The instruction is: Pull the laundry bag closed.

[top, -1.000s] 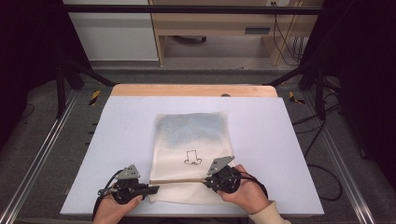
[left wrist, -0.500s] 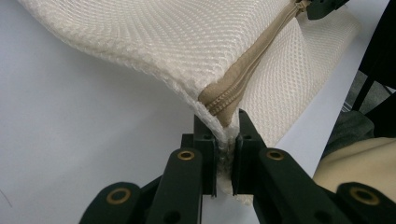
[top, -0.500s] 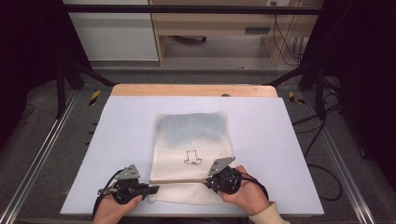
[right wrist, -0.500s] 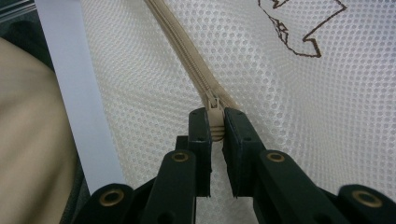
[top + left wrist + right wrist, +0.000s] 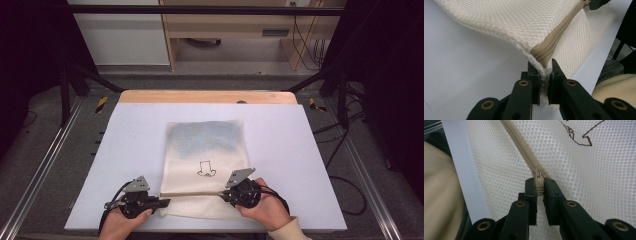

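A white table (image 5: 125, 150) with a wooden far edge is filling the frame's middle, dark floor around it. A cream mesh zip bag (image 5: 207, 150) is lying at lower centre, something bluish showing inside its upper part. The left gripper (image 5: 162, 203) is clamping the bag's corner; the right gripper (image 5: 223, 194) is pinching the zipper pull (image 5: 538, 182).

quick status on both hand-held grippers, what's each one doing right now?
Left hand-held gripper: closed on the corner of the mesh bag, at the zipper's end.
Right hand-held gripper: closed on the zipper pull.
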